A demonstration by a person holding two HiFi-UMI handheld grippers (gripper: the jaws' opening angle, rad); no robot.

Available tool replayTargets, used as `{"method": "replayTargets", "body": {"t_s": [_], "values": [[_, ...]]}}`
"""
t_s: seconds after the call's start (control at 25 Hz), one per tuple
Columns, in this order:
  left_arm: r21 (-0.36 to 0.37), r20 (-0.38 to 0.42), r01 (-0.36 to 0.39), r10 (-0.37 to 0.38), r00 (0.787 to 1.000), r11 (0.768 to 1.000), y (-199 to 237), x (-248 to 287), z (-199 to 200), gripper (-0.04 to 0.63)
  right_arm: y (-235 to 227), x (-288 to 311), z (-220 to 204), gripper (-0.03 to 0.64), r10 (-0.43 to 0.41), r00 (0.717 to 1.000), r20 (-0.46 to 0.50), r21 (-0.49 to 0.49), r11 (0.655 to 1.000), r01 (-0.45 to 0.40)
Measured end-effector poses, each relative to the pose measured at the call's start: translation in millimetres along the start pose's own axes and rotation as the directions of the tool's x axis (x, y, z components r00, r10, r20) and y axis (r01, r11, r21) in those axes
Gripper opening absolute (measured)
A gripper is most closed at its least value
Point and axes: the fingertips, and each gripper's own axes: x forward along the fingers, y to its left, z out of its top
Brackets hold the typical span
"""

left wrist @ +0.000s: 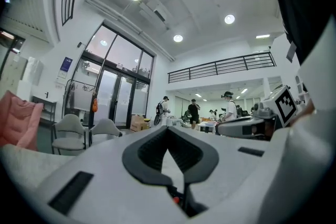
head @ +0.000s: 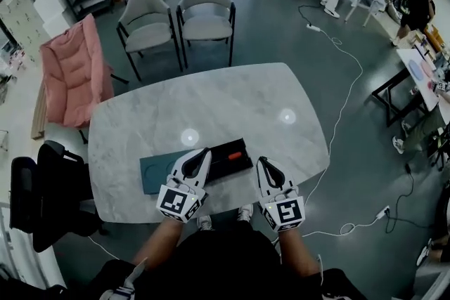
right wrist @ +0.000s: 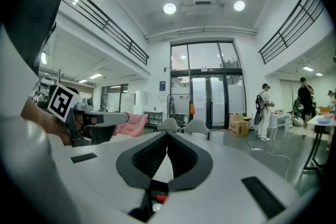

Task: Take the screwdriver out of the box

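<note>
An open black box point(head: 242, 164) lies near the front edge of the marble table point(head: 211, 102), with a teal flat panel point(head: 153, 173) joined to its left. Inside it rests a screwdriver with an orange handle point(head: 234, 156). My left gripper point(head: 204, 152) hovers over the box's left end, its jaws together and empty. My right gripper point(head: 261, 161) hangs just right of the box, also shut with nothing in it. Both grippers point level, so the left gripper point(left wrist: 168, 131) and the right gripper point(right wrist: 167, 137) look out over the room, and neither gripper view shows the box.
Two grey chairs point(head: 176, 21) stand at the table's far side, a pink chair point(head: 74, 70) at its left and a black chair point(head: 49, 190) near my left arm. A white cable point(head: 344, 102) runs across the floor on the right. People work at tables point(head: 422, 74) far right.
</note>
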Motion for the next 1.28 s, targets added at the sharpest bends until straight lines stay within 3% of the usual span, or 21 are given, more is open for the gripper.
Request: {"method": "replayTargets", "body": {"t_s": [0.36,0.52,0.72,0.92,1.12,1.28], "values": [[0.013,-0.035,-0.107,0.108,0.994,0.994,25,0,-14,0.004,3,52,-33,0.023,0.152,0.984,-0.089,-0.086,0.983,-0.16],[0.001,-0.052,-0.152,0.152,0.987,0.988,35,-4,-24,0.005,5,71,-63,0.023,0.234,0.952,-0.195,-0.166,0.949,-0.267],[-0.004,-0.07,-0.2,0.199,0.977,0.98,48,-12,-35,0.003,7,90,-107,0.023,0.296,0.878,-0.377,-0.264,0.874,-0.408],[-0.01,-0.087,-0.236,0.234,0.968,0.972,56,-20,-45,0.005,12,99,-147,0.023,0.336,0.789,-0.514,-0.292,0.797,-0.529],[-0.016,-0.103,-0.263,0.26,0.96,0.965,62,-29,-53,0.005,21,104,-193,0.033,0.353,0.657,-0.666,-0.252,0.723,-0.644],[-0.019,-0.109,-0.285,0.282,0.953,0.958,68,-36,-56,0.005,29,107,-225,0.109,0.315,0.563,-0.764,-0.298,0.601,-0.741]]}}
